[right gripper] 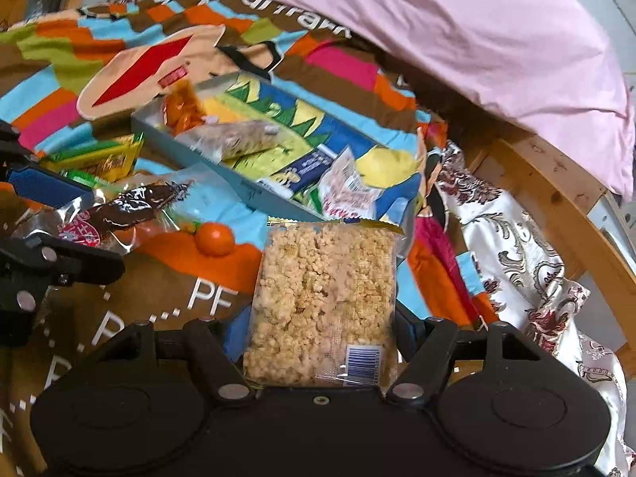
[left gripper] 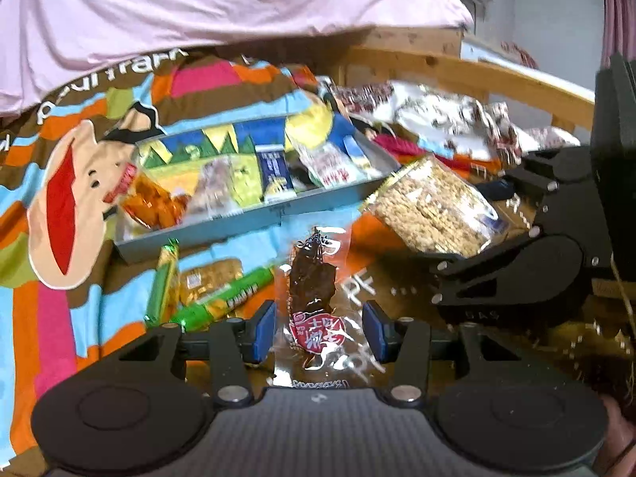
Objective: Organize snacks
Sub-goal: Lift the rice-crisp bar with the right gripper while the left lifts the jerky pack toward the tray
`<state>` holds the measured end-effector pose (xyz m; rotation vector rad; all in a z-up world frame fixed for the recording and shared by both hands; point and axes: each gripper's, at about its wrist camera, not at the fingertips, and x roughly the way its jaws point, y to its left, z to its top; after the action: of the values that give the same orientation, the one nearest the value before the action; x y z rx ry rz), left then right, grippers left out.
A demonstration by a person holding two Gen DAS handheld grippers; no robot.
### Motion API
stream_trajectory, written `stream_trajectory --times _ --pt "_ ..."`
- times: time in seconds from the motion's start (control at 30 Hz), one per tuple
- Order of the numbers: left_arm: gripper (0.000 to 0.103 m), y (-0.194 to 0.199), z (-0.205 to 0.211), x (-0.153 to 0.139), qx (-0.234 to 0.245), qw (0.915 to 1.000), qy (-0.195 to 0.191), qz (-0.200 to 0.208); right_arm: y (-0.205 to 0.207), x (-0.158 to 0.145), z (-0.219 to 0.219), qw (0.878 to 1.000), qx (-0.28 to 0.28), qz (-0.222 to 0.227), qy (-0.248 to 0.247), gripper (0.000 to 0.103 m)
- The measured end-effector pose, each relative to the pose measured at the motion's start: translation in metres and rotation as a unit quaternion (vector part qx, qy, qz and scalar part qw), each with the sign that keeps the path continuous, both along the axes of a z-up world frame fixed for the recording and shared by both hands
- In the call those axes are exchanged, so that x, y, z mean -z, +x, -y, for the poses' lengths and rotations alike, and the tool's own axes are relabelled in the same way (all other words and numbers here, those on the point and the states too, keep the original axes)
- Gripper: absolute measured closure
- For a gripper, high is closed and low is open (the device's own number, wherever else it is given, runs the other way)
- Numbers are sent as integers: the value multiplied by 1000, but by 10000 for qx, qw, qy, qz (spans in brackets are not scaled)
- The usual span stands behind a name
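Left wrist view: the left gripper (left gripper: 318,328) stands with its blue pads apart on either side of a clear packet of dark dried meat (left gripper: 314,290) at lower centre, not pinching it. The grey tray (left gripper: 254,214) full of snacks sits at centre left, with green-wrapped bars (left gripper: 222,298) below it.

Right wrist view: the right gripper (right gripper: 320,342) is clenched on a puffed-rice cake packet (right gripper: 324,302) at lower centre. A small orange (right gripper: 213,238) lies on the patterned bedsheet (right gripper: 79,59), left of the packet's top.
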<state>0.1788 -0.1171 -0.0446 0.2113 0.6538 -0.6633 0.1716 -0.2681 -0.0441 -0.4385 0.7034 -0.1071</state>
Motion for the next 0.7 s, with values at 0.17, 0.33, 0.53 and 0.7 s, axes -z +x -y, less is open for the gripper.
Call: stream_trajectory --times 0.17,0.33,0.53,0.7 --pt "52 3 -4 -8 -165 9995 -214 155 -1 -10 3 9995 71 300 78 31" --pt "52 23 3 -19 -227 9988 -397 157 2 -20 11 9980 216 556 225 31" --pt "52 57 15 -30 -288 9959 -747 425 29 -33 30 9936 441 962 385 31" --pt "52 99 29 -26 -440 9924 -998 573 67 -38 49 9873 596 1315 660 31"
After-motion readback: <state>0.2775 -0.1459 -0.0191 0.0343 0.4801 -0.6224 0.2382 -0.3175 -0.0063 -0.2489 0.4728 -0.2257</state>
